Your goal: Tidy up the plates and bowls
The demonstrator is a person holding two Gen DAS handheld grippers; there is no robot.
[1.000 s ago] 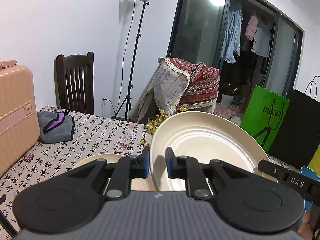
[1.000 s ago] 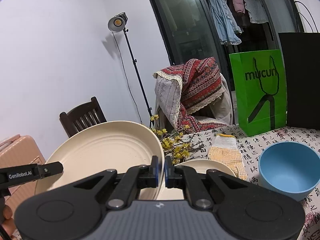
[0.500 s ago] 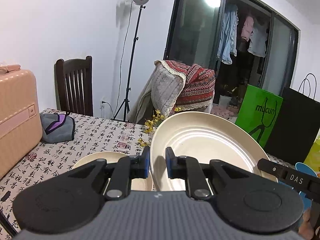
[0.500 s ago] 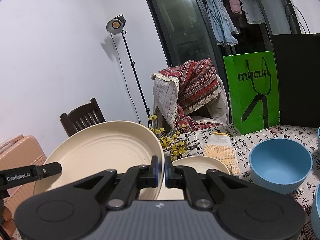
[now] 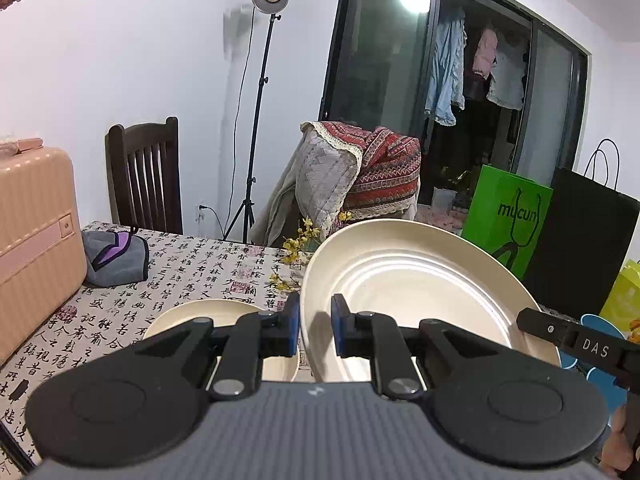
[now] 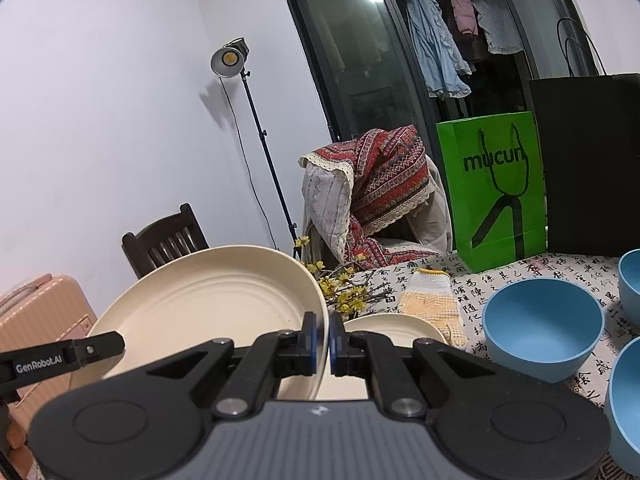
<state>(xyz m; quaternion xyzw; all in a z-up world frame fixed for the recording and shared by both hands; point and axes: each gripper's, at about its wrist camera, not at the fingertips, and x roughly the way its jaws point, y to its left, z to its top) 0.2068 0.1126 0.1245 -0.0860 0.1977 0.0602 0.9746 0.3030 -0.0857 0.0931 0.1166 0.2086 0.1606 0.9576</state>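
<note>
In the left wrist view, the room is sitting differently from a second ago: the pink suitcase point(image 5: 36, 240) and the dark wooden chair point(image 5: 146, 176) are lying further toward the middle, and the green bag point(image 5: 508, 220) is standing nearer the big cream plate point(image 5: 408, 296) than before. The left gripper point(image 5: 315, 330) is keeping the same narrow grip, its blue pads point(image 5: 295, 326) pinching the plate's left rim, which is passing edge-on between them. The plate is being held tilted above the table point(image 5: 180, 272), over a second cream plate point(image 5: 208, 320) lying flat beneath it. At the plate's right rim the other gripper's black finger is reaching in.

In the right wrist view, the blue bowl point(image 6: 542, 336) is lying closer in than a second ago, and two more blue bowls point(image 6: 630, 280) are now showing at the right edge. The right gripper point(image 6: 321, 340) is staying fully closed on the big cream plate's point(image 6: 208, 304) right rim, pads point(image 6: 310, 338) almost meeting with the thin edge between them. The plate is spreading leftward from the fingers, raised off the table point(image 6: 500, 276), above the flat second plate point(image 6: 394, 326). A yellow glove point(image 6: 432, 304) is lying just beyond that plate.
</note>
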